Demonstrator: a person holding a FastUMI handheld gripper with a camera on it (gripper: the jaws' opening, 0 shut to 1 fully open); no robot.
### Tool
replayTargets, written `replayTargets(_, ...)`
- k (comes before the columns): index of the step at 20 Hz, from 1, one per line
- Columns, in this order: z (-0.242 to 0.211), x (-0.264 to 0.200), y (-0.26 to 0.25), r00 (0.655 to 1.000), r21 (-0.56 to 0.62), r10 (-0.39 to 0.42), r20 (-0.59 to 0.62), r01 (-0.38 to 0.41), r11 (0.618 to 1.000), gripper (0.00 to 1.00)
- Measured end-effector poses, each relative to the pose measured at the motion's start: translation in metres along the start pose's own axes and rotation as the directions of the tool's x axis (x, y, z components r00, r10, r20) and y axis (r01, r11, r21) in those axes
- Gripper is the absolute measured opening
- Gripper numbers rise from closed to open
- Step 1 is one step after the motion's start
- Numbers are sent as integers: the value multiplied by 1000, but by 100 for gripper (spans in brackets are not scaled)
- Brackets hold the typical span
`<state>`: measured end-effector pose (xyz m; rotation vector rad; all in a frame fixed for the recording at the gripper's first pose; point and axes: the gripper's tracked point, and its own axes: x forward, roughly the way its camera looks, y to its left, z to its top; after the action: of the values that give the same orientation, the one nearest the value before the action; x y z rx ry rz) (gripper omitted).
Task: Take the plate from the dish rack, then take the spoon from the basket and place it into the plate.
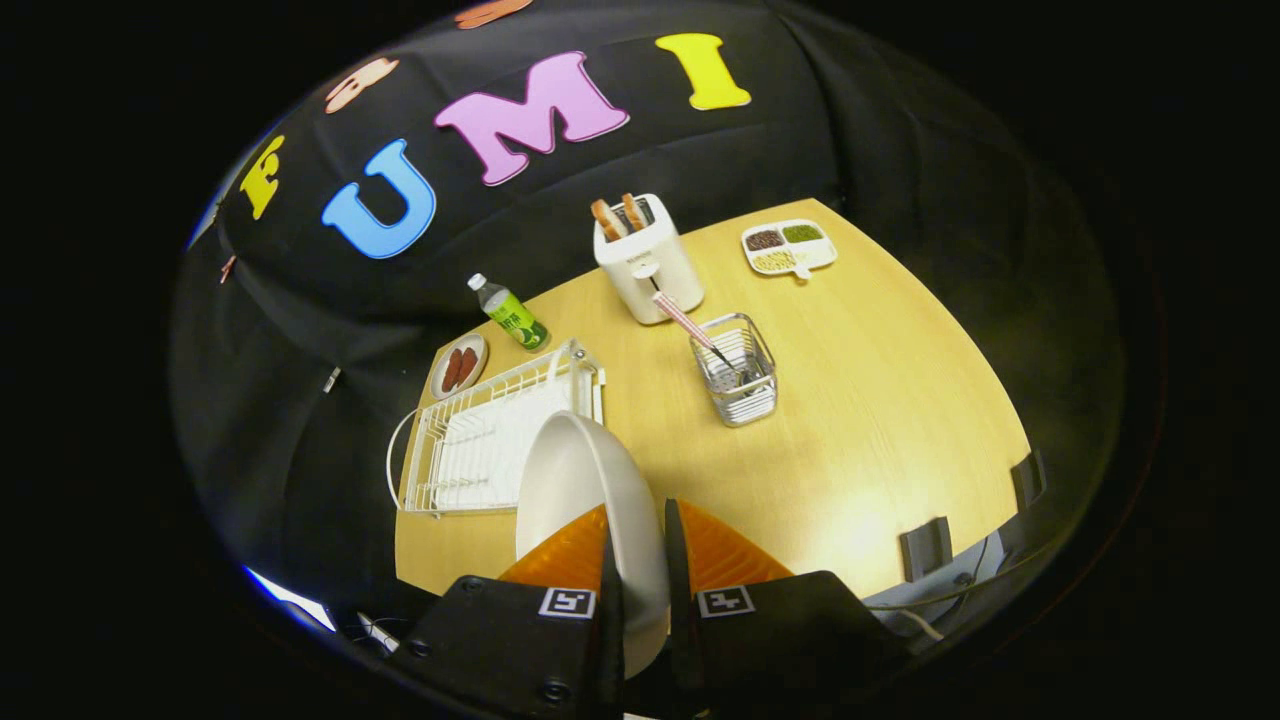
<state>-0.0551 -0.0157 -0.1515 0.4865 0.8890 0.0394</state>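
Observation:
My gripper (pixel 637 530) is shut on the rim of a white plate (pixel 580 480), one orange finger on each face. The plate stands on edge, lifted above the wooden table, just in front of the white wire dish rack (pixel 480 445). The rack's slots look bare. Beyond the fingers and a little to the right stands a metal mesh basket (pixel 737 372). A spoon with a pink striped handle (pixel 685 322) leans out of the basket toward the toaster.
A white toaster (pixel 648 262) holding two bread slices stands behind the basket. A green bottle (pixel 510 313) and a small dish of sausages (pixel 459 366) sit behind the rack. A divided snack tray (pixel 789 246) lies at the far right. Bare tabletop (pixel 880 400) spreads right of the basket.

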Motion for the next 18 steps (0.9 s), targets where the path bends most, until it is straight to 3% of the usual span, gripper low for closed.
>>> replayTargets(7, -20, 61, -61, 990, -26, 74, -122, -78, 997, 22)
replayTargets(11, -33, 105, -71, 971, -41, 119, -208, -131, 991, 23)
replayTargets(18, -35, 150, -80, 959, -79, 159, -233, -182, 980, 25)
